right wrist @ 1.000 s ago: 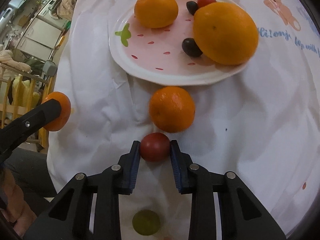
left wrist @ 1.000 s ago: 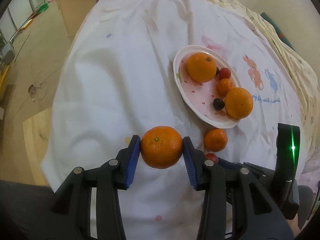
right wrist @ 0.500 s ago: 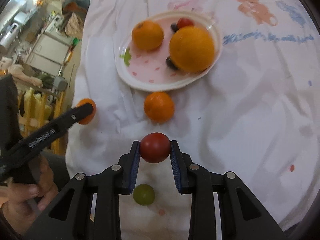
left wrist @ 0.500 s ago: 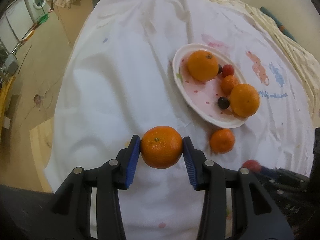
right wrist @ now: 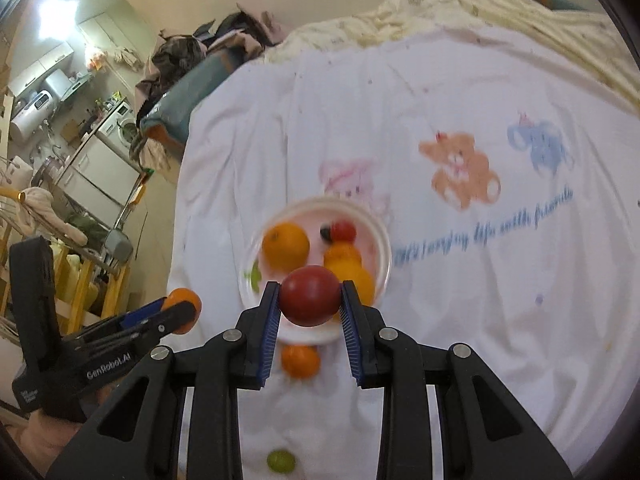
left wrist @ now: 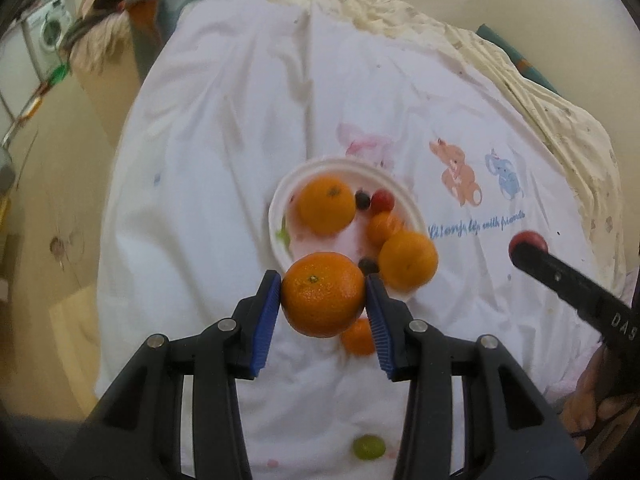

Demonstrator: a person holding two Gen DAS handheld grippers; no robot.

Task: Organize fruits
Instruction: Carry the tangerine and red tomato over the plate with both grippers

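White cloth [left wrist: 224,208] bears one plate [left wrist: 280,196], one green grape [left wrist: 369,446].

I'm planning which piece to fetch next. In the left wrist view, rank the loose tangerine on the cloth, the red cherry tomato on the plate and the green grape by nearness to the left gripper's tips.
1. Loose tangerine, just beneath the left gripper.
2. Cherry tomato, on the plate's far side.
3. Green grape, back near the handles.

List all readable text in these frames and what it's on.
"GenRobot.AI": side of the left tool, right wrist view.
"DAS": partly cut off, on the right tool's arm, left wrist view.
"...with friends": blue script on the white cartoon-print sheet; its first words are too blurred to read.
Small white label on the left tool's body: unreadable.
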